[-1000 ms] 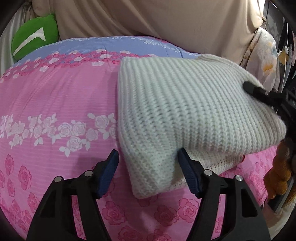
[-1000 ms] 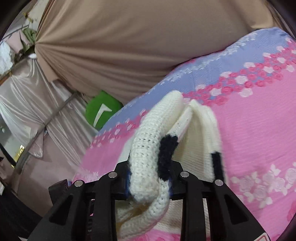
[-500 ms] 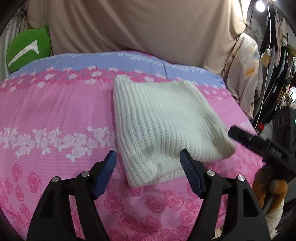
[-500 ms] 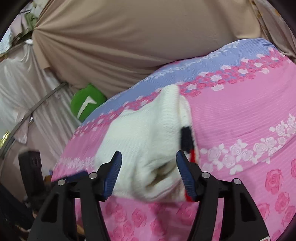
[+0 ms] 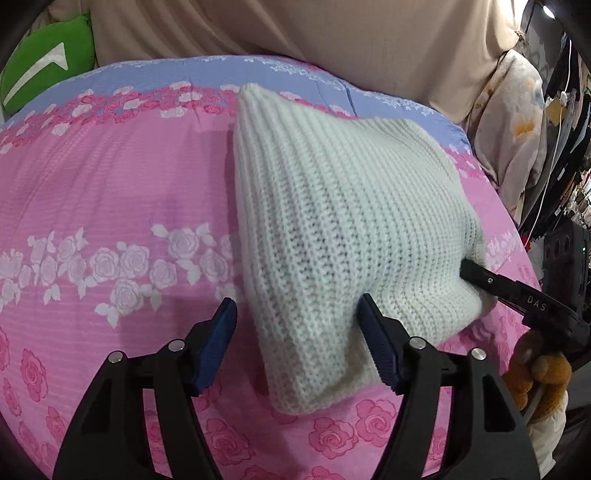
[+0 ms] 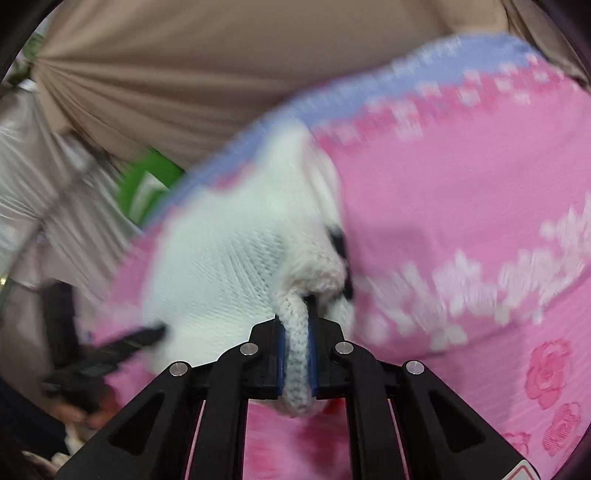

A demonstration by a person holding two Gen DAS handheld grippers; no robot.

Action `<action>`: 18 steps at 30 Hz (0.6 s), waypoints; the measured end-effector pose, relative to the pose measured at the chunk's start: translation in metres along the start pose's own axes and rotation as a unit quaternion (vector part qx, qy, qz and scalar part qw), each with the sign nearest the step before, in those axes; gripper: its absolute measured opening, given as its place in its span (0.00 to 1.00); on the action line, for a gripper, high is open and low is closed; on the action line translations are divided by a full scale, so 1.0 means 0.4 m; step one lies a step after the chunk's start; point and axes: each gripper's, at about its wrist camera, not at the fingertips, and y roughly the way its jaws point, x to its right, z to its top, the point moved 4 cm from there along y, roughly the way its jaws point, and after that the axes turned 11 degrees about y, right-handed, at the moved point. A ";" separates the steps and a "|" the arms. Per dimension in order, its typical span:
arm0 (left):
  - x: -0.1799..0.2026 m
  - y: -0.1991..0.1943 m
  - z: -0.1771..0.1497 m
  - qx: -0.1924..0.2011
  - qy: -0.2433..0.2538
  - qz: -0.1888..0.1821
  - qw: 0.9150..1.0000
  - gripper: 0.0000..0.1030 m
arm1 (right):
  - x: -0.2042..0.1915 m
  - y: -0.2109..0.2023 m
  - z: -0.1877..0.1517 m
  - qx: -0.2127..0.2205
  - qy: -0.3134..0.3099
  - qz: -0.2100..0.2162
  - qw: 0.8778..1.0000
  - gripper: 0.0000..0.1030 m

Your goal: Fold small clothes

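Observation:
A folded cream knit sweater lies on the pink rose bedspread. My left gripper is open, its blue pads straddling the sweater's near corner without pinching it. My right gripper is shut on a thick knit edge of the sweater, which has a black trim patch. In the left wrist view the right gripper's finger pokes into the sweater's right side. The right wrist view is motion-blurred.
A green cushion sits at the far left against a beige curtain. Hanging clothes and a brown plush toy are off the bed's right edge. The bedspread has a blue band at the far side.
My right gripper, open half a second ago, has closed on the sweater's right edge. My left gripper has moved closer to the sweater's near corner and stays open.

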 end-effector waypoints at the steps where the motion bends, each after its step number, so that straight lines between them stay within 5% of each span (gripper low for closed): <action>1: 0.003 -0.004 -0.010 -0.001 0.001 0.002 1.000 0.64 | -0.009 -0.016 -0.001 0.005 0.000 0.001 1.000 0.08; 7: 0.038 -0.086 -0.051 0.015 0.011 -0.010 1.000 0.63 | -0.060 -0.098 -0.031 0.032 -0.005 0.017 0.999 0.23; 11: 0.051 -0.054 -0.076 -0.006 0.012 -0.017 1.000 0.65 | -0.062 -0.111 -0.068 0.031 -0.009 0.006 0.999 0.38; 12: 0.046 -0.032 -0.080 -0.016 0.007 -0.014 1.000 0.60 | -0.056 -0.099 -0.071 0.027 -0.011 0.000 1.000 0.37; 15: 0.040 -0.021 -0.079 -0.019 0.014 -0.003 1.000 0.33 | -0.046 -0.077 -0.079 0.016 -0.017 -0.014 1.000 0.11; 18: 0.021 -0.028 -0.091 -0.031 0.010 -0.017 0.999 0.17 | -0.066 -0.127 -0.077 0.034 -0.011 0.032 0.999 0.08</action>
